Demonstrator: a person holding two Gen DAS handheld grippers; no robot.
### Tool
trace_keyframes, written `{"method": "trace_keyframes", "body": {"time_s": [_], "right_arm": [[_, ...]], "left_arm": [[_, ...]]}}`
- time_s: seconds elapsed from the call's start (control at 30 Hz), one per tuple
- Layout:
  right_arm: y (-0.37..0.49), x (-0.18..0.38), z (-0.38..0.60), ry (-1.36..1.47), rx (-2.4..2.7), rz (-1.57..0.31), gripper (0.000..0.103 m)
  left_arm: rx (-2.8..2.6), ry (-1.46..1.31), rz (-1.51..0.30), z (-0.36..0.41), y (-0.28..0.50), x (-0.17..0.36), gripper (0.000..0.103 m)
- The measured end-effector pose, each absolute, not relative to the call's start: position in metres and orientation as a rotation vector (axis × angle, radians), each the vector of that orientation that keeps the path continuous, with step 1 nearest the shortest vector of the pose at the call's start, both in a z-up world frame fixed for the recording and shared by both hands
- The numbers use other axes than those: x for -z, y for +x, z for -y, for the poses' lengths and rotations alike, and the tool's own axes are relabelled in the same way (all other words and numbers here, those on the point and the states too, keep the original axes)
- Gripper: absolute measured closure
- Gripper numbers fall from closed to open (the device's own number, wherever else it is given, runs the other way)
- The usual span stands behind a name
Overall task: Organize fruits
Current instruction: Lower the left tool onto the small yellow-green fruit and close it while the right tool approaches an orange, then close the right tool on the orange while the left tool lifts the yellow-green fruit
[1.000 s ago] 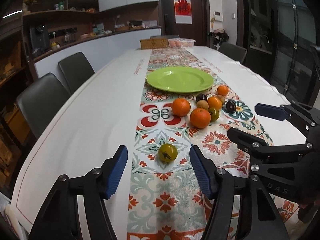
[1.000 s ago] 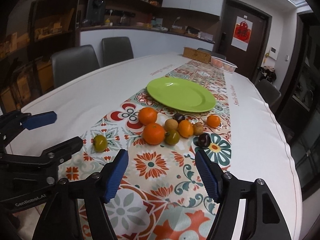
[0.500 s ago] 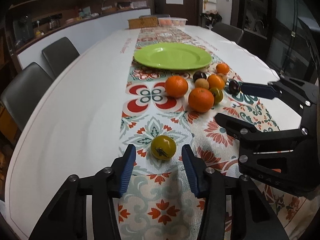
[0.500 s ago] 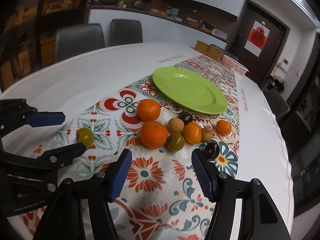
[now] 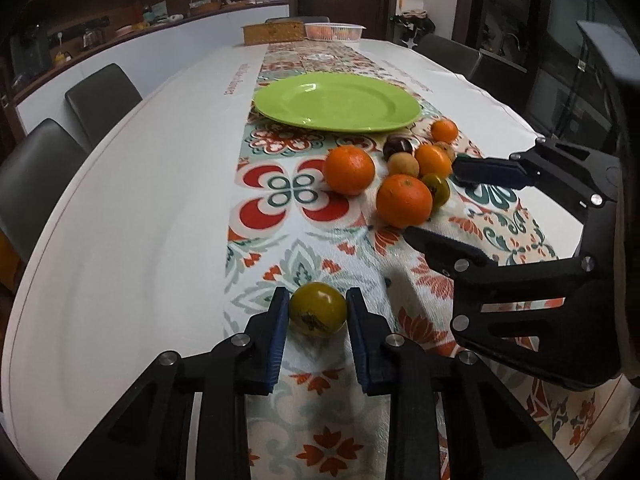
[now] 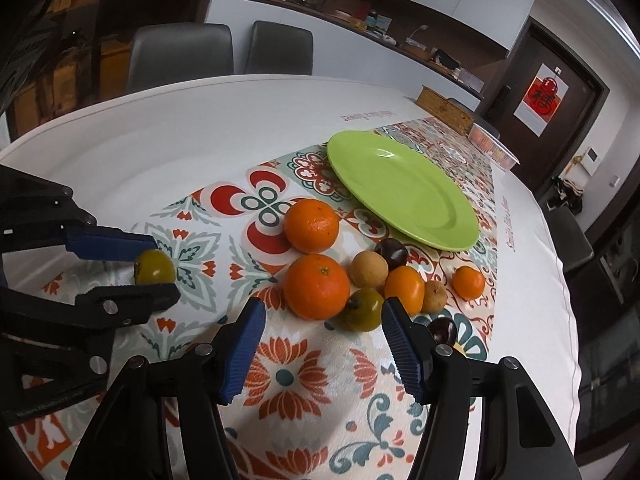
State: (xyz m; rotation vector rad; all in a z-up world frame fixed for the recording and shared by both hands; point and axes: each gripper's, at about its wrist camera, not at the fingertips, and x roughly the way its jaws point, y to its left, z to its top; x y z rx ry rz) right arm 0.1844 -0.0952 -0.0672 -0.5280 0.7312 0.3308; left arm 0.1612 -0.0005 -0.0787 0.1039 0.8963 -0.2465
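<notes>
Your left claw grips a green tomato; your right claw stands agape before the fruit cluster.

Nearest you, the left gripper (image 5: 318, 312) has its blue pads clamped on both sides of the small round yellow-green tomato (image 5: 318, 314), which sits on the patterned floral table runner (image 5: 280, 200). Your right gripper (image 6: 322, 344) is closing, with nothing between its jaws yet; just beyond its tips lie a second green tomato (image 6: 364, 309) and a large orange tangerine (image 6: 317, 286), touching each other. More oranges, tan and dark round fruits crowd behind them. Farther on, the lime-green round plate (image 5: 336, 102) holds nothing. At the far end stand a woven box (image 5: 273, 33) and a clear plastic tub (image 5: 335, 31) of fruit.
</notes>
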Motion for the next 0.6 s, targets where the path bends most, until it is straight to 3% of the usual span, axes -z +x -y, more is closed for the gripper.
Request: {"method": "trace_keyframes", "body": {"time_s": [0.43,0.53,0.6], "right_arm": [[0.203,0.079,0.080,-0.582,-0.372,-0.743,0.051],[0.206,0.082,0.080,-0.588,-0.366,-0.751,0.061],[0.206,0.082,0.081,-0.580,-0.367,-0.751,0.062]], "left_arm": [[0.207,0.090,-0.880,-0.004,0.177,0.075,0.074],[0.204,0.085,-0.881,-0.005,0.177,0.075,0.074],[0.202,0.082,-0.881,-0.005,0.177,0.075,0.074]]}}
